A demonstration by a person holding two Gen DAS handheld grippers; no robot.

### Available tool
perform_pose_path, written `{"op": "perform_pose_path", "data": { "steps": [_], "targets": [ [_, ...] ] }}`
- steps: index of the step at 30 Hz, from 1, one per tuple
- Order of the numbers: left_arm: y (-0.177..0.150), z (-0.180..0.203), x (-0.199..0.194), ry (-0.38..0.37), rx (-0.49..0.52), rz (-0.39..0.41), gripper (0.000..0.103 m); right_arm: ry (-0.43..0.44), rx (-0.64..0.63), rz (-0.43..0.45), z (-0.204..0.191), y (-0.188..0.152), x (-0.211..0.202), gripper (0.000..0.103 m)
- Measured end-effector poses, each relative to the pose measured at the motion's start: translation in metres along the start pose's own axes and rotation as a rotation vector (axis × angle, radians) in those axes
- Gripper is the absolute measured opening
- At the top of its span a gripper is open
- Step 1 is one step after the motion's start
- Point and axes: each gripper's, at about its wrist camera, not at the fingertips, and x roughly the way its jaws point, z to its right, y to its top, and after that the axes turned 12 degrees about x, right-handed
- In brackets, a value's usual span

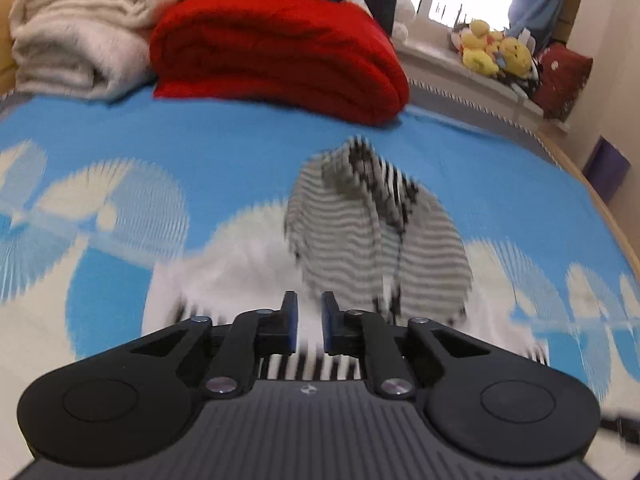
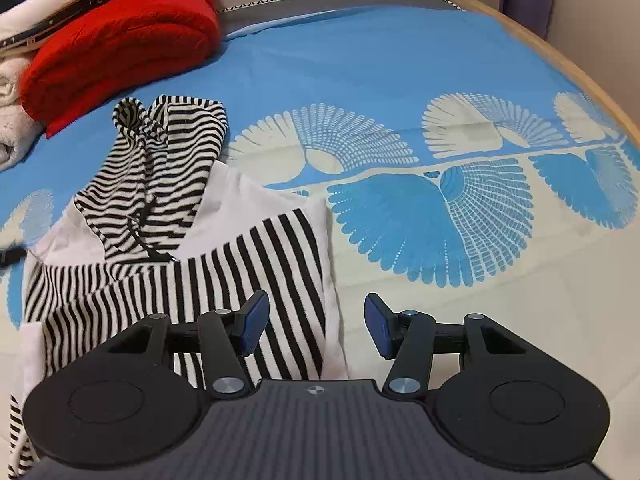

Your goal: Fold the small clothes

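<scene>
One small black-and-white striped garment [image 2: 168, 216] lies on the bed, partly folded: its striped hood is laid back over a white panel, with a broad-striped part nearest the camera in the right wrist view. In the left wrist view the same garment [image 1: 372, 232] shows blurred, just ahead of the left gripper [image 1: 310, 320], whose fingers stand close together with a narrow gap and nothing visibly between them. The right gripper [image 2: 316, 326] hangs over the garment's right edge with its fingers spread wide, holding nothing; its left finger is above the stripes and its right one is above the bedspread. Beneath the garment is a blue bedspread [image 2: 400, 80] with a white fan pattern. Beyond the garment a folded red blanket [image 1: 276, 56] sits beside a folded white blanket [image 1: 76, 36]. Yellow plush toys [image 1: 496, 50] rest on a ledge past the bed.
</scene>
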Motion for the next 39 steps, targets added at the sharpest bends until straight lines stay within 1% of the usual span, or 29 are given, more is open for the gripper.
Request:
{"op": "perform_pose_path", "data": {
  "steps": [3, 5, 9, 11, 14, 16, 17, 19, 20, 21, 23, 26, 27, 28, 29, 30, 32, 34, 37, 39],
  "targets": [
    [0.038, -0.006, 0.04, 0.018, 0.009, 0.02, 0.009, -0.002, -0.017, 0.002, -0.002, 0.001, 0.001, 0.055],
    [0.06, -0.012, 0.075, 0.021, 0.008, 0.012, 0.009, -0.013, -0.031, 0.001, -0.003, 0.0, 0.004, 0.055],
    [0.093, -0.027, 0.148, 0.019, -0.01, -0.013, 0.009, -0.025, -0.035, -0.016, -0.002, 0.0, 0.014, 0.055],
    [0.107, -0.04, 0.182, 0.027, -0.063, -0.028, 0.009, -0.034, -0.031, -0.023, 0.001, 0.0, 0.018, 0.055],
    [0.123, -0.057, 0.226, 0.002, -0.18, -0.042, 0.009, -0.05, -0.026, -0.035, 0.004, -0.002, 0.024, 0.055],
    [0.131, -0.061, 0.247, -0.013, -0.23, -0.04, 0.01, -0.058, -0.034, -0.042, 0.004, -0.004, 0.028, 0.055],
    [0.135, -0.061, 0.258, -0.027, -0.244, -0.04, 0.014, -0.058, -0.039, -0.043, 0.004, -0.005, 0.029, 0.055],
    [0.14, -0.056, 0.276, -0.058, -0.242, -0.061, 0.033, -0.059, -0.051, -0.044, 0.004, -0.004, 0.031, 0.055],
    [0.141, -0.053, 0.287, -0.075, -0.223, -0.083, 0.045, -0.06, -0.057, -0.043, 0.004, -0.004, 0.032, 0.055],
    [0.142, -0.048, 0.295, -0.082, -0.192, -0.106, 0.045, -0.067, -0.063, -0.039, 0.005, -0.004, 0.033, 0.055],
    [0.144, -0.037, 0.305, -0.071, -0.138, -0.114, 0.045, -0.085, -0.064, -0.039, 0.007, -0.002, 0.036, 0.055],
    [0.143, -0.024, 0.316, -0.105, -0.095, -0.132, 0.044, -0.092, -0.038, -0.045, 0.012, 0.0, 0.039, 0.055],
    [0.144, -0.018, 0.315, -0.093, -0.055, -0.124, 0.035, -0.091, -0.033, -0.044, 0.013, 0.001, 0.039, 0.055],
    [0.145, -0.012, 0.312, -0.101, -0.027, -0.121, 0.024, -0.09, -0.029, -0.043, 0.013, 0.001, 0.039, 0.055],
    [0.146, -0.009, 0.311, -0.129, -0.014, -0.126, 0.004, -0.088, -0.026, -0.043, 0.013, 0.001, 0.039, 0.055],
    [0.147, -0.006, 0.306, -0.145, 0.003, -0.119, 0.004, -0.085, -0.025, -0.044, 0.013, 0.001, 0.038, 0.055],
    [0.149, 0.002, 0.288, -0.15, 0.063, -0.073, 0.004, -0.077, -0.022, -0.045, 0.013, 0.002, 0.036, 0.055],
    [0.149, 0.005, 0.262, -0.183, 0.101, -0.034, 0.004, -0.069, -0.012, -0.038, 0.014, 0.005, 0.032, 0.055],
    [0.137, 0.01, 0.209, -0.257, 0.139, 0.036, 0.003, -0.055, 0.003, -0.02, 0.017, 0.01, 0.022, 0.055],
    [0.118, 0.015, 0.165, -0.31, 0.18, 0.074, 0.003, -0.042, 0.026, -0.007, 0.02, 0.014, 0.015, 0.055]
  ]
}}
